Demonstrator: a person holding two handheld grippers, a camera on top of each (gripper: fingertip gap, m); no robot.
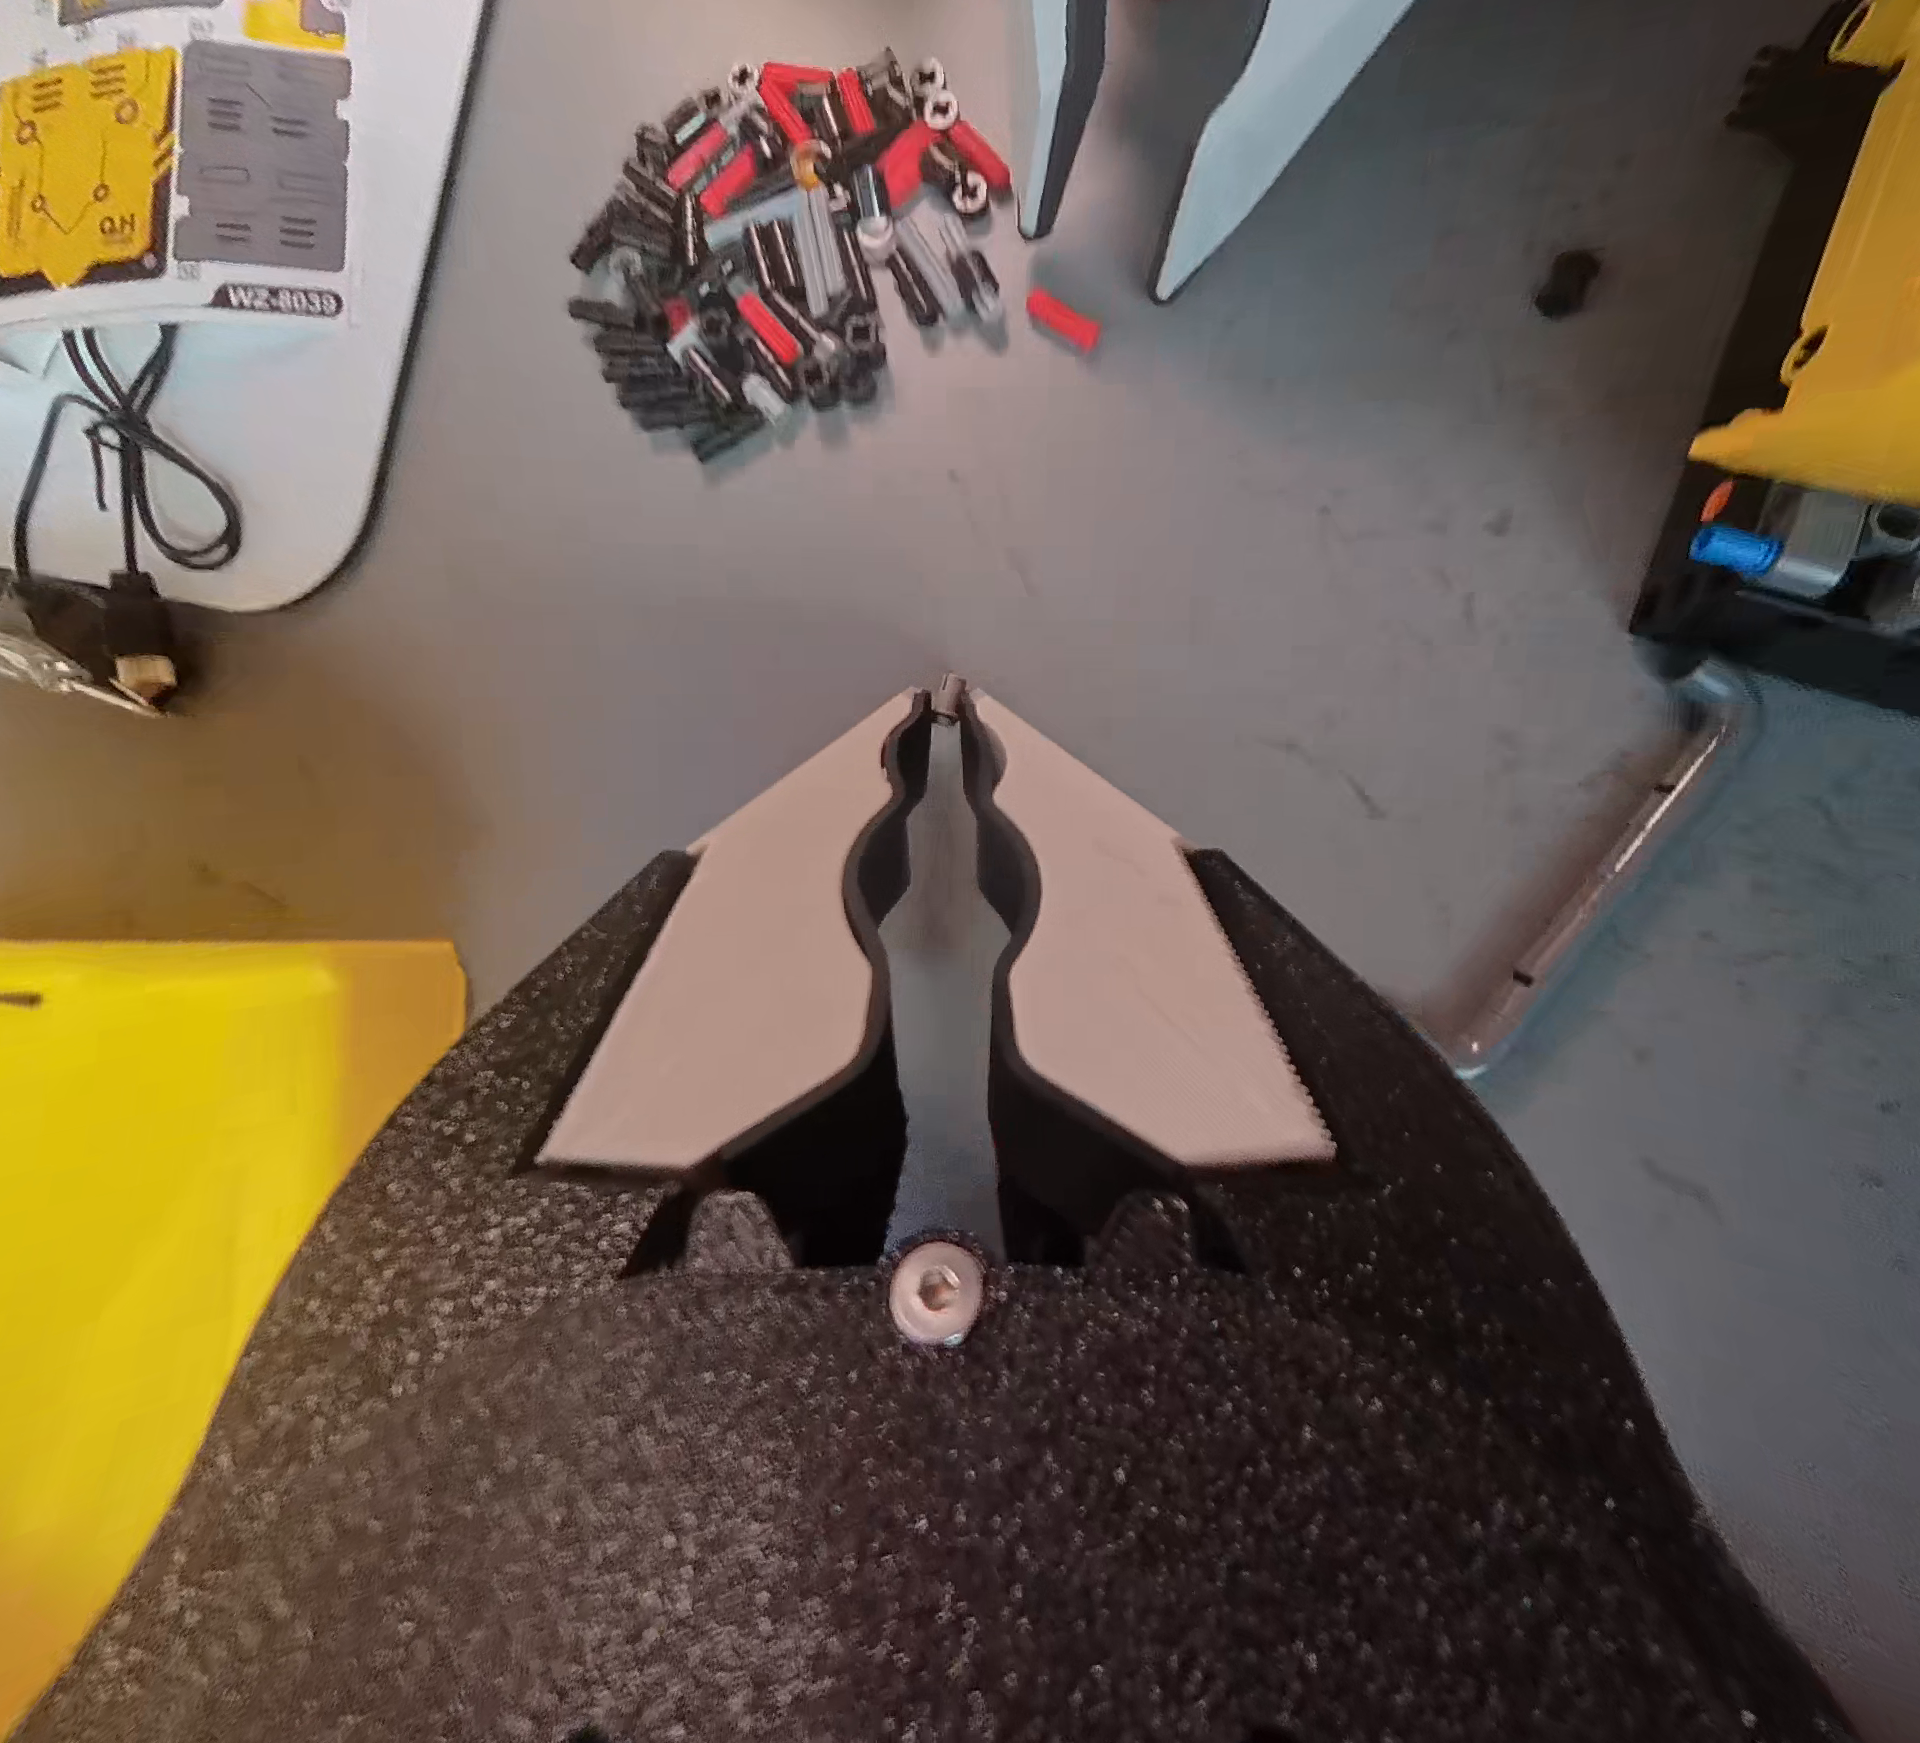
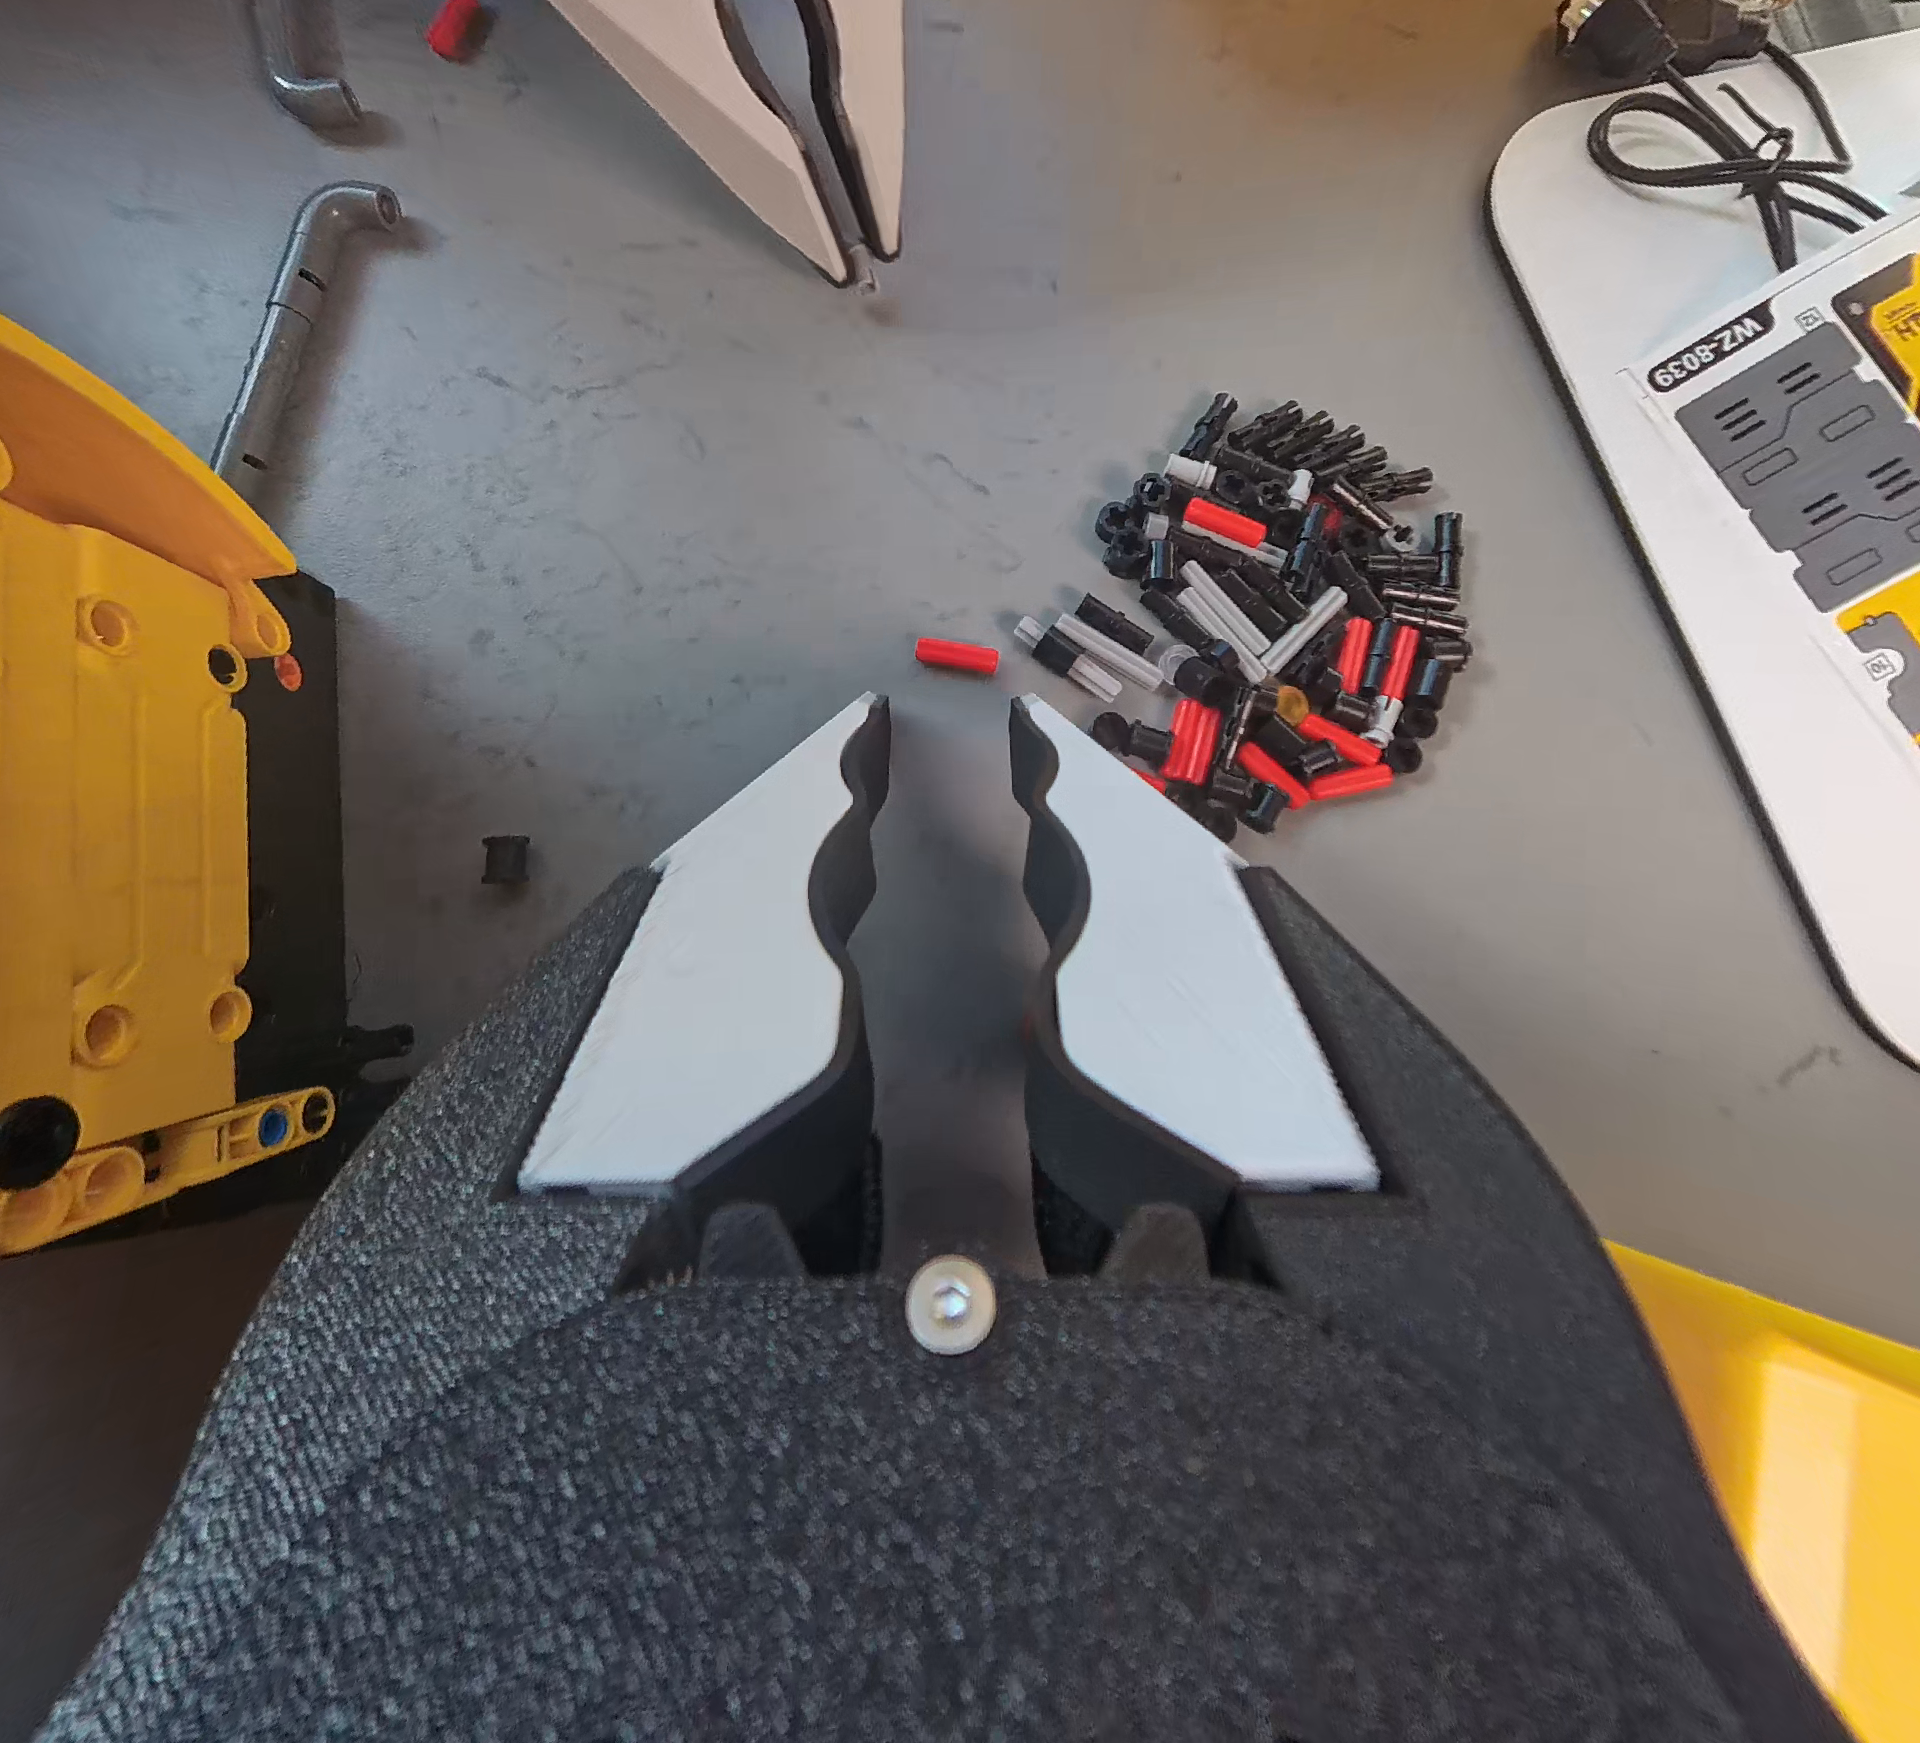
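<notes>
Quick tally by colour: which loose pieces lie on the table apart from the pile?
Red pins: 2
Black bush: 1
Grey bent bars: 2
Total: 5

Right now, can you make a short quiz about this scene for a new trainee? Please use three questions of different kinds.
1. True or false: the left gripper is shut on a small grey pin.
2. Multiple choice: the single red pin lying apart from the pile of pins is
A. between the right gripper's fingertips
B. on the table just beyond the right gripper
C. on the white board
3. Fill in: the right gripper's jaws stand ____.

Key: 1 true; 2 B; 3 open.
</notes>
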